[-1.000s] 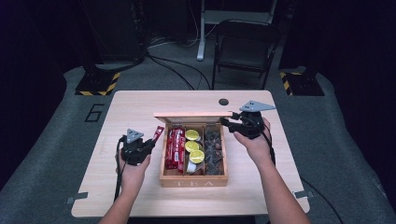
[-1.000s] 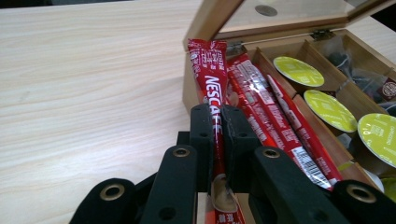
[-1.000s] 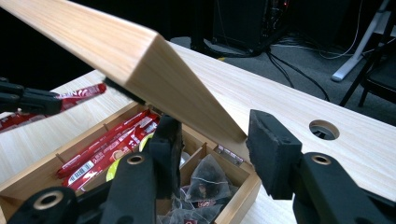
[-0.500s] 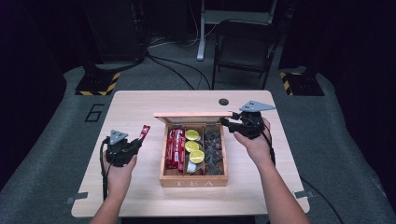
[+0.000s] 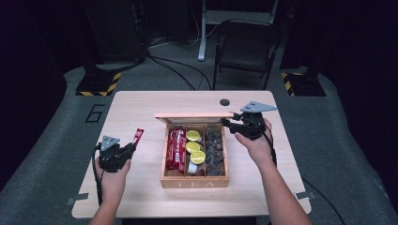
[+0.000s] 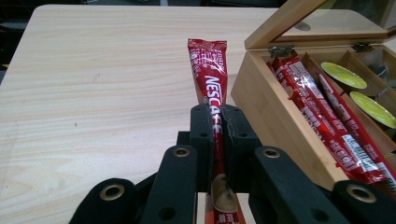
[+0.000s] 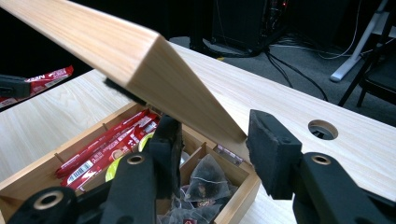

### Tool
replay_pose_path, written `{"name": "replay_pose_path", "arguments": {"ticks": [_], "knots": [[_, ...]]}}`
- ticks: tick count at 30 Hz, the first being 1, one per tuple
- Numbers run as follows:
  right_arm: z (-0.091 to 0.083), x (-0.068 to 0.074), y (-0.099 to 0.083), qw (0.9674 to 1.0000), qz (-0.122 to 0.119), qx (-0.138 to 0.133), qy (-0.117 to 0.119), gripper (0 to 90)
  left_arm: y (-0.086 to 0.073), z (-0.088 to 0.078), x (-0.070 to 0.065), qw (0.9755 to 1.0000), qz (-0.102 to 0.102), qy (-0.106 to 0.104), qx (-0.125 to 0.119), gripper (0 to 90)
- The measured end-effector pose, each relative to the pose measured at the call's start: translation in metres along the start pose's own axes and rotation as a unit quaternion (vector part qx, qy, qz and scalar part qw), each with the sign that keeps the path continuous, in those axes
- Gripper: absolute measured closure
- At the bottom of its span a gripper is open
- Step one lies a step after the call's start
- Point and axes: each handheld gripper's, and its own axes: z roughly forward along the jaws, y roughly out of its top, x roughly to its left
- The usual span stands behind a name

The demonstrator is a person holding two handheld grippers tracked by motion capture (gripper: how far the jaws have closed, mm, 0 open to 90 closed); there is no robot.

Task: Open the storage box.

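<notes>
The left gripper (image 5: 129, 149), lower left of the high view, is clamped on a red Nescafé stick sachet (image 6: 209, 70), whose free end points up and right above the bare tabletop. In the left gripper view the sachet runs between the closed pads, centre frame, just left of the wooden tea box (image 5: 195, 181) and apart from it. The right gripper (image 5: 229, 123), right of centre in the high view, sits at the raised lid (image 5: 193, 116); in the right gripper view its jaws straddle the lid's corner edge, partly open, and whether both pads press it cannot be told. Inside the box lie more red sachets (image 5: 174, 149), yellow capsules (image 5: 195, 146) and dark tea bags (image 5: 214, 151).
</notes>
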Motion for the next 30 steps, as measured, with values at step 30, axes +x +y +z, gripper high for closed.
{"name": "replay_pose_path", "arguments": {"ticks": [30], "knots": [[-0.001,0.001,-0.001,1.0,-0.002,0.001,-0.001,55.4,-0.027,0.019,0.043,0.9978,-0.015,0.056,0.032,83.4]]}}
